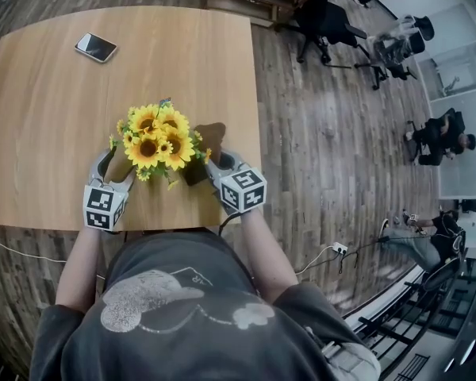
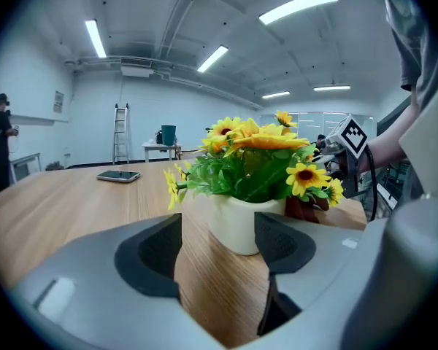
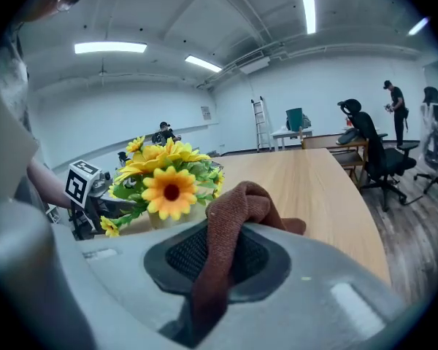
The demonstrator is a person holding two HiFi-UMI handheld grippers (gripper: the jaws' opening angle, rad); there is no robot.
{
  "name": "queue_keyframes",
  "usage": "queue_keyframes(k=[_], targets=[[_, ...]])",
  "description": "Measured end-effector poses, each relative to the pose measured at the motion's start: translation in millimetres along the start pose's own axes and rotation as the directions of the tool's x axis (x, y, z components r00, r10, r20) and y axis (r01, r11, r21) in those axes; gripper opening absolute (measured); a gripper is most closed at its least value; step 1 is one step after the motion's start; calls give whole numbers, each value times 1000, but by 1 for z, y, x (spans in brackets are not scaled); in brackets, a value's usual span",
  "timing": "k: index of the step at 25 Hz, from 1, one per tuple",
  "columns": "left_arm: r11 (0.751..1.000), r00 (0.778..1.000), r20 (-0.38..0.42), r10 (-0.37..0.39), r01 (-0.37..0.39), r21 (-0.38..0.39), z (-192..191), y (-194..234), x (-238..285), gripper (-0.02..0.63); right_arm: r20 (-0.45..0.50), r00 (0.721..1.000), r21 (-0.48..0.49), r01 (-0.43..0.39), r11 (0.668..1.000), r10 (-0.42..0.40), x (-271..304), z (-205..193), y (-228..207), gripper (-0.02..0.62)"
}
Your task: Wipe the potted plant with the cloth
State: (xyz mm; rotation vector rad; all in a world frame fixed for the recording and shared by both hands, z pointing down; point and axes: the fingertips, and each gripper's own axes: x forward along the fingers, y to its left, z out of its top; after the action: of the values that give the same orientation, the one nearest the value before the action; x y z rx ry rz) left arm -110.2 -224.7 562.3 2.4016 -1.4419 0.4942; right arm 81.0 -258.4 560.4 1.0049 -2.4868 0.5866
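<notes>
My left tongs (image 2: 217, 250) stand apart, gripping nothing; the potted plant (image 1: 156, 137) is just ahead, by the desk's (image 1: 47, 109) near edge. My right tongs (image 3: 220, 259) are clamped on the brown cloth (image 3: 252, 199).

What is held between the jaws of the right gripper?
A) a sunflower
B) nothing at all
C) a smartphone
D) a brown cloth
D: in the right gripper view, the right gripper has its jaws closed on a brown cloth, which bunches up above the dark pad.
</notes>
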Motion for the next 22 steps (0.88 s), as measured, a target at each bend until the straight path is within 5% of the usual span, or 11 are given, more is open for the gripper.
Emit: queue_keyframes(k=[3,8,15,22], targets=[[1000,1000,-9,-27,27,12,-5,-9,0,370,-14,1000,-36,-17,999,16,6,5,-5,46],[998,999,4,-47,47,-43,-12,-46,3,572,-28,999,-75,-43,996,41,12,13,-11,46],[994,999,10,49,-48,-98,-8,-71,27,613,-55,993,-131,-115,985,108,21,18,-7,46],[984,986,12,168,-167,-63,-4,-62,48,613,-117,977,-133,-193,972,178,43,17,-15,46]])
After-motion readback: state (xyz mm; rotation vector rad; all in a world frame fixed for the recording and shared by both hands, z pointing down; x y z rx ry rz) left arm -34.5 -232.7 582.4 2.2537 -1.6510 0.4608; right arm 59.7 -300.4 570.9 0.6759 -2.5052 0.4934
